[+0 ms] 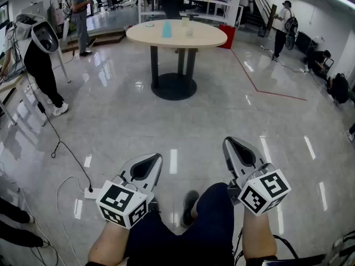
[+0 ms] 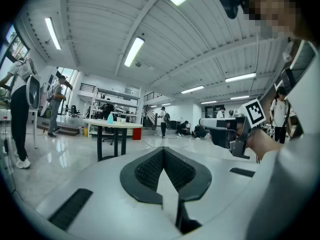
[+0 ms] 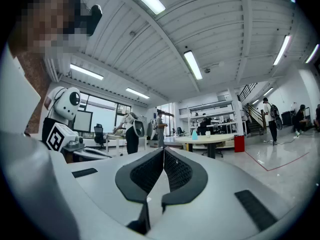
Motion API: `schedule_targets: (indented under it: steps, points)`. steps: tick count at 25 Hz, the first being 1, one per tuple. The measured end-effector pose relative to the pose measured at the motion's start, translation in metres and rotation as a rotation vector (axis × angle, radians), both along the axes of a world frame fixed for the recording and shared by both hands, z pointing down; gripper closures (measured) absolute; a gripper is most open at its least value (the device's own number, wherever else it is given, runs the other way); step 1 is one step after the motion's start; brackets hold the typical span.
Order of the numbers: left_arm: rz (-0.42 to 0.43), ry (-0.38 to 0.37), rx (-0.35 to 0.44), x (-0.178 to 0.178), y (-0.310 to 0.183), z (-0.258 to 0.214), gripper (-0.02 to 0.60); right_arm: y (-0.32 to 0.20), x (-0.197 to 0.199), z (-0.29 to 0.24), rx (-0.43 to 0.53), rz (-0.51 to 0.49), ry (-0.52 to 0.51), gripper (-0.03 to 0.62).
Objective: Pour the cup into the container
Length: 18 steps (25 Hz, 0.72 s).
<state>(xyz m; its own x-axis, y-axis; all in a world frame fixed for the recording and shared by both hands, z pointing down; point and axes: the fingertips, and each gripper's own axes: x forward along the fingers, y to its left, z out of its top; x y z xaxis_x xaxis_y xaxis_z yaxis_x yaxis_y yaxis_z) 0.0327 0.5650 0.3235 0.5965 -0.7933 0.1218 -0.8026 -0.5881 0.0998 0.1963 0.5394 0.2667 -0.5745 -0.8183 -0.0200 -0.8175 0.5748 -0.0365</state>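
A round beige table [image 1: 176, 33] stands far ahead across the floor. On it are a pale blue container [image 1: 167, 29] and a small white cup [image 1: 189, 32]. Both grippers hang low over the person's lap, well short of the table. My left gripper [image 1: 155, 158] is shut and empty, and so is my right gripper [image 1: 230, 143]. The left gripper view shows its jaws [image 2: 163, 149] pressed together, with the table [image 2: 112, 125] and the blue container [image 2: 110, 118] small in the distance. The right gripper view shows its closed jaws [image 3: 163, 150] and the same table [image 3: 207, 140].
Glossy tiled floor lies between me and the table. A cable [image 1: 61, 148] trails over the floor at the left to a power strip [image 1: 91, 193]. A person [image 1: 39, 65] stands at the left, others farther back. A red bin [image 1: 226, 36] sits behind the table.
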Motion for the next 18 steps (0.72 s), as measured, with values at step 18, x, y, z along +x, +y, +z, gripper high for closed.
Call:
schedule_targets:
  steps: [18]
  points:
    - [-0.023, -0.066, -0.093, 0.026, -0.098, 0.042, 0.58, -0.112, 0.025, 0.036, -0.05, -0.061, -0.048, 0.589]
